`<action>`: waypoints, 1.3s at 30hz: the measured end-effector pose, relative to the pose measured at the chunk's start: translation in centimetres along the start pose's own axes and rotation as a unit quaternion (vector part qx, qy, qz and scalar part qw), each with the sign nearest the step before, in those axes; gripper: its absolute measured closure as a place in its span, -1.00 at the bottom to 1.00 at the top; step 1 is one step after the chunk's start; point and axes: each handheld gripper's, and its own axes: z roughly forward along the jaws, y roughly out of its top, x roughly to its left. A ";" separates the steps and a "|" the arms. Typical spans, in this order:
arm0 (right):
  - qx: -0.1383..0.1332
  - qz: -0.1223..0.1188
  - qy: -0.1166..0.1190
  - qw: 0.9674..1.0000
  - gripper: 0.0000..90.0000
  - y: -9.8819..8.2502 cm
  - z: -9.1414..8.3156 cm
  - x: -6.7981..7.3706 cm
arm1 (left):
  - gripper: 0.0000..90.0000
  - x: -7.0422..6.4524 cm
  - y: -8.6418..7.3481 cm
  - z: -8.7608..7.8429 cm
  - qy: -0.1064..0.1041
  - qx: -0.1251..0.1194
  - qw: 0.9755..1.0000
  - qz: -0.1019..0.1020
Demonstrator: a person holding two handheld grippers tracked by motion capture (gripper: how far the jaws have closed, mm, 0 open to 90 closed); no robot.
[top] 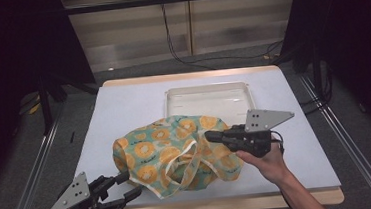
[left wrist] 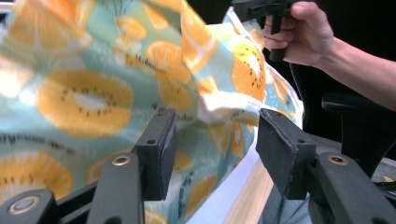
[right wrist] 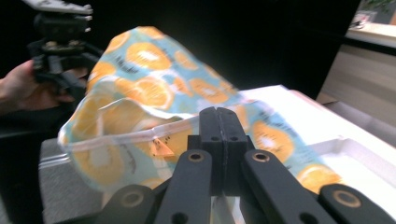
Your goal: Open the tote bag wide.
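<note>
I'm holding the cloth (top: 172,153) up off the table (top: 123,104) with the right gripper (top: 211,136), jaws clamped tight on its hem near the middle of the heap. The rest is draping down in front of the tray (top: 206,103), its front edge trailing toward the table's near side. It's looking light and floppy, sagging wherever nothing is supporting it, so I'm expecting it to fold and slide rather than hold any shape. The left gripper (top: 132,186) is sitting low at the near left corner, jaws half open with nothing pinched, the pale hem (left wrist: 224,105) hanging just ahead of them. I'm judging that hem the best place to grab: a stitched border, firmer than the thin middle.
</note>
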 end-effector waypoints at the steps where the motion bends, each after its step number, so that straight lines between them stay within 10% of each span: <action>1: 0.000 -0.001 -0.001 1.000 1.00 0.2 0.0 -0.3 | 0.08 -0.1 0.3 0.0 -0.001 0.002 1.000 0.007; 15: -0.019 -0.001 -0.031 0.999 1.00 2.5 0.4 -2.8 | 0.99 0.1 3.7 1.2 -0.069 -0.002 0.997 0.033; 23: -0.021 0.010 -0.059 0.998 1.00 2.0 0.3 -4.7 | 1.00 2.6 5.8 0.0 -0.031 -0.009 0.999 0.038; 30: -0.006 0.024 -0.098 0.995 1.00 0.7 1.1 -7.0 | 1.00 5.4 5.0 -1.2 0.004 -0.019 1.000 0.002; 39: 0.023 0.037 -0.114 0.992 1.00 -1.4 2.3 -8.1 | 1.00 6.2 2.0 -0.7 -0.030 0.014 0.999 -0.038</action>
